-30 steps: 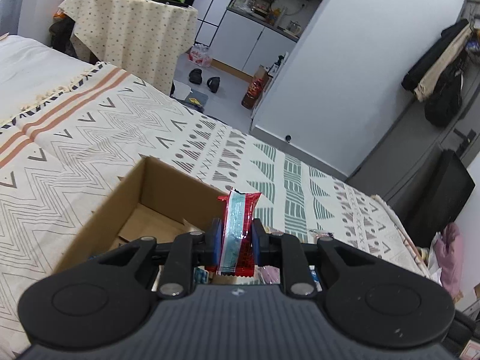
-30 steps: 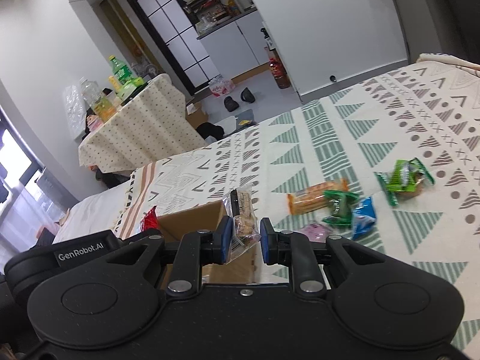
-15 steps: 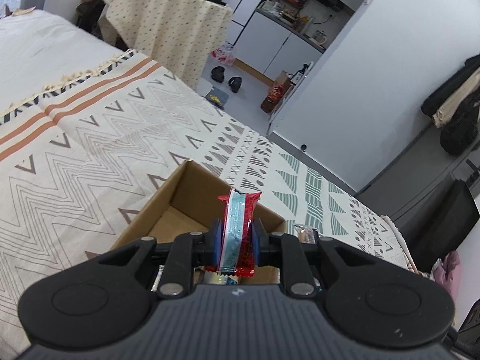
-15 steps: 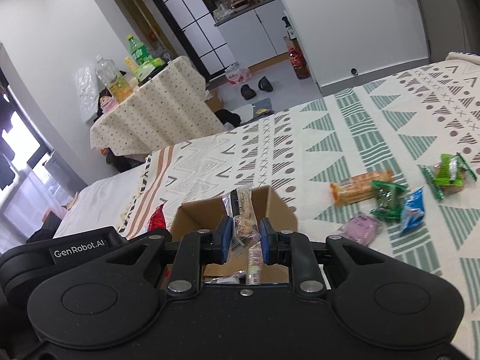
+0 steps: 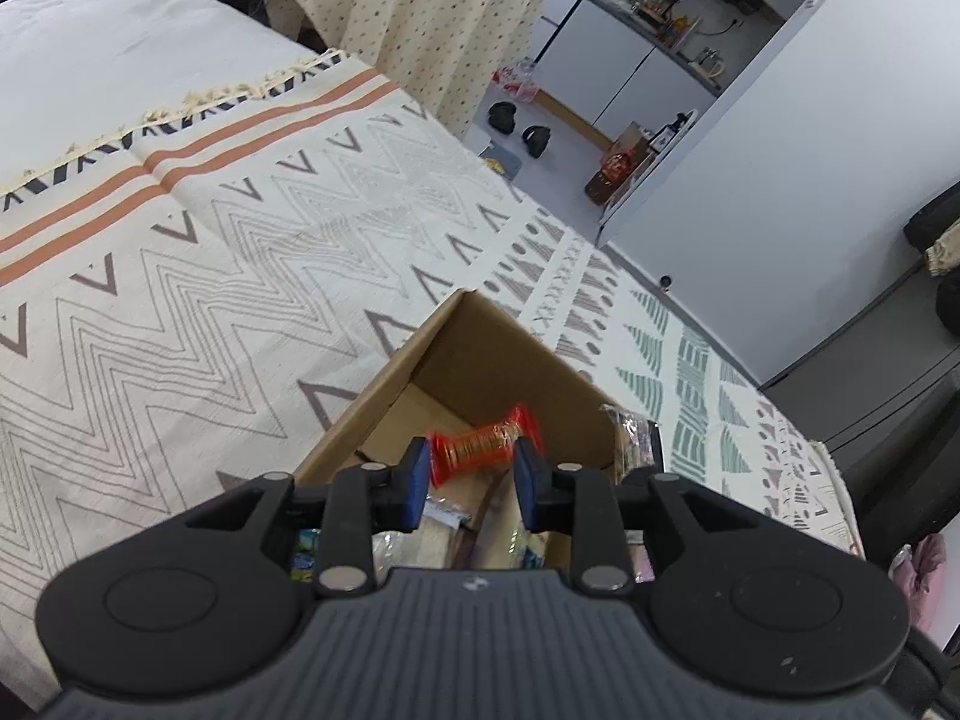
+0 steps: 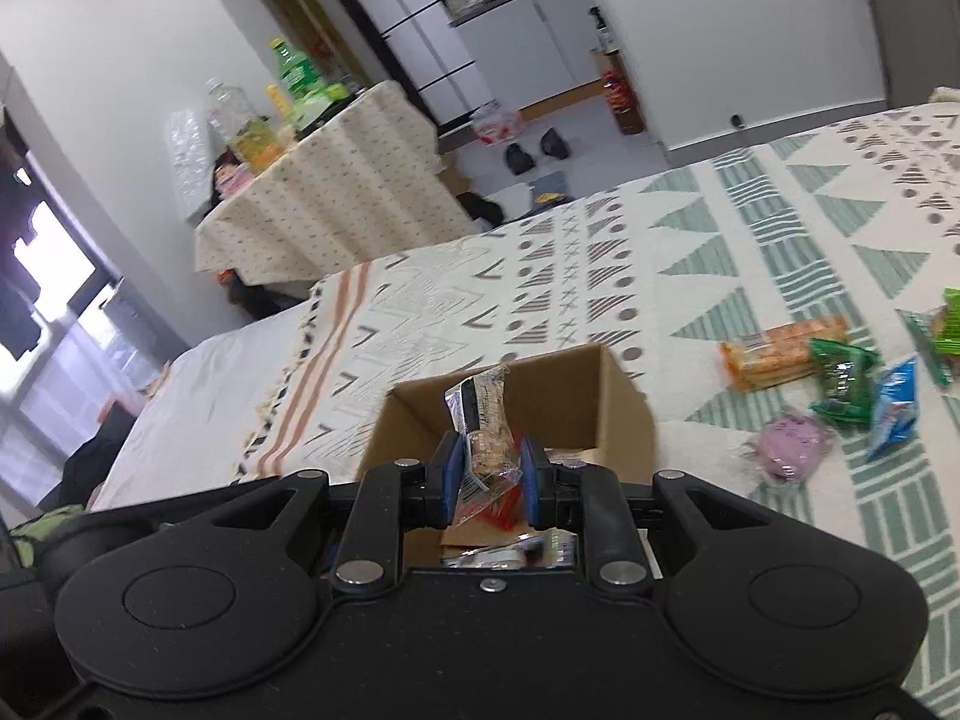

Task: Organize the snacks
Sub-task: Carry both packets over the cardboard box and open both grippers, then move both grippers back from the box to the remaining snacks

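Observation:
An open cardboard box (image 5: 480,360) sits on the patterned bedspread, with several packets lying in its bottom. My left gripper (image 5: 471,477) hangs over the box with its jaws apart. A red snack packet (image 5: 483,441), blurred and lying sideways, is loose inside the box just beyond the fingers. In the right wrist view the same box (image 6: 570,396) is straight ahead. My right gripper (image 6: 491,474) is shut on a clear biscuit packet (image 6: 483,420) that stands upright above the box opening.
Loose snacks lie on the bedspread right of the box: an orange packet (image 6: 780,351), a dark green one (image 6: 843,378), a blue one (image 6: 894,402), a purple one (image 6: 789,441) and a bright green one (image 6: 951,330). A cloth-covered table (image 6: 336,204) with bottles stands beyond the bed.
My left gripper has opened and let go of the red packet, which has tipped sideways into the box. Both grippers have moved closer over the box; the right still holds its packet.

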`<state>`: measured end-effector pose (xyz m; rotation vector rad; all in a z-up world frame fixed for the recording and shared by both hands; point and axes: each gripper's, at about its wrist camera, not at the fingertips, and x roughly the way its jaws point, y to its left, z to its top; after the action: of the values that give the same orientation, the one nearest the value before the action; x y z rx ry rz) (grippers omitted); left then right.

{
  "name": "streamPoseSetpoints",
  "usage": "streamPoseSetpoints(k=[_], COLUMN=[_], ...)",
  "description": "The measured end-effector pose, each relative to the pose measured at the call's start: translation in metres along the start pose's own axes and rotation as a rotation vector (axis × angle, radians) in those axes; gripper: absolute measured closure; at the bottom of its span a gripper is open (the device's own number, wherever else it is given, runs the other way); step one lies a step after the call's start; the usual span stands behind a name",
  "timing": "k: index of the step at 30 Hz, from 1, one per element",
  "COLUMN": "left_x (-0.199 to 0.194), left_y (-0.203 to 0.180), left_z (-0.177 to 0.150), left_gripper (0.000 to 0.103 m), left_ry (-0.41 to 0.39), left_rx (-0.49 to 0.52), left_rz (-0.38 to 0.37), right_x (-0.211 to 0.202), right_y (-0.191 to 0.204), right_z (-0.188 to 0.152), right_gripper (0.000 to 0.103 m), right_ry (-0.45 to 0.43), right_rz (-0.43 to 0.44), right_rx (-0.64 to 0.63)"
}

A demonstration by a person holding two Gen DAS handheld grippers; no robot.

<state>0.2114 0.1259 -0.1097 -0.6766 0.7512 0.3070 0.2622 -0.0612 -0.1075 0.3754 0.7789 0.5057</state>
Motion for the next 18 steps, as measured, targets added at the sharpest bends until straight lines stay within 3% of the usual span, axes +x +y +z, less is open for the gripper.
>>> streamPoseSetpoints(k=[12, 18], left_x=[-0.001, -0.001], left_y=[-0.012, -0.026], left_z=[-0.008, -0.015], left_gripper=[0.033, 0.024], left_ry=[0.005, 0.015], left_rx=[0.041, 0.082], left_rz=[0.033, 0.030], right_x=[-0.016, -0.033], right_y=[-0.029, -0.047], right_z=[-0.002, 0.000], right_gripper=[0.073, 0.069], right_ry=[0.008, -0.011], right_rz=[-0.062, -0.103], right_rx=[0.048, 0.059])
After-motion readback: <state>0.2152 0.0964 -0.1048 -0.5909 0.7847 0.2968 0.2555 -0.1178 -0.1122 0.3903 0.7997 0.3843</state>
